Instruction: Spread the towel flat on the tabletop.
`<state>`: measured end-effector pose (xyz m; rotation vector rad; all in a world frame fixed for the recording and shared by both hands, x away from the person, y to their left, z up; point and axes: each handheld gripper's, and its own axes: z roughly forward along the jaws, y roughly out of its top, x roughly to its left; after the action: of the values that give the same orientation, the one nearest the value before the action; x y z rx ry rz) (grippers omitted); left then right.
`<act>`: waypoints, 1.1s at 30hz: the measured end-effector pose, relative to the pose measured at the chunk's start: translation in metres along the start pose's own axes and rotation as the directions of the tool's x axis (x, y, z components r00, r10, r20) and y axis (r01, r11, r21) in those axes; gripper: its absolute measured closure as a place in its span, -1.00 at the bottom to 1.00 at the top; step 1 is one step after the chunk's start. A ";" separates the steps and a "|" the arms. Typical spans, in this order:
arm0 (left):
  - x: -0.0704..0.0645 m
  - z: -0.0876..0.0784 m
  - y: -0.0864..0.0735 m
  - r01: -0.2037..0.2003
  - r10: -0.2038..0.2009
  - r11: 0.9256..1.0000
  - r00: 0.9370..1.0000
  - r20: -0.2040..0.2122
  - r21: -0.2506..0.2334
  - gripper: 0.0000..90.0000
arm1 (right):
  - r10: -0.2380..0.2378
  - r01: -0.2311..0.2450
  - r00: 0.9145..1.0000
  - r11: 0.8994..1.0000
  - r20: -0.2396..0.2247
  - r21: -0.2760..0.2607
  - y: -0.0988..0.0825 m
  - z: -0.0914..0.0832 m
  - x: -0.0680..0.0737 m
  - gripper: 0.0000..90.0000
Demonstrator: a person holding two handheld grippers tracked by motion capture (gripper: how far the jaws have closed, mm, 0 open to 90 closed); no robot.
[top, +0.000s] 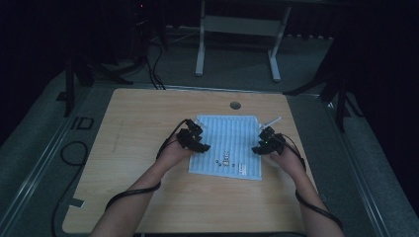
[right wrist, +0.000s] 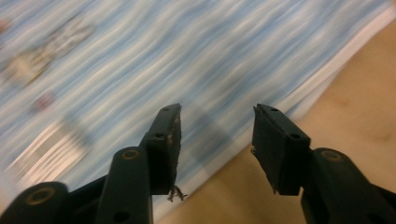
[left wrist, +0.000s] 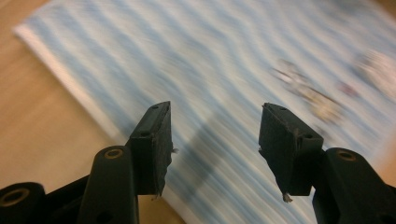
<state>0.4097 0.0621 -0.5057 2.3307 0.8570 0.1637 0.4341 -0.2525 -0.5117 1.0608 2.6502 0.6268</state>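
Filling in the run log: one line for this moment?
left gripper: open | right gripper: open | striped cloth: flat on table

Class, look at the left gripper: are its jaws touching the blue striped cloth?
Apart. In the left gripper view, the left gripper has open jaws with nothing between them, held above the striped cloth.

From my high view the room is dim and bluish, black toward the corners, with only the pale wooden table point(top: 148, 197) lit softly from above and grainy in detail. In both gripper views the blue-and-white striped cloth point(left wrist: 224, 60) smears into motion blur, its printed marks unreadable, while my black jaws stay fairly sharp and cast faint shadows on it.
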 end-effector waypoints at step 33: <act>-0.040 -0.007 -0.030 -0.100 0.103 0.988 0.994 -0.024 0.117 0.90 | -0.151 0.151 0.987 0.989 -0.057 0.000 -0.045 -0.026 0.063 0.88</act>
<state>0.3603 0.0588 -0.5147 2.4882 0.7813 0.1974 0.3529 -0.2462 -0.5121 0.8451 2.7496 0.6289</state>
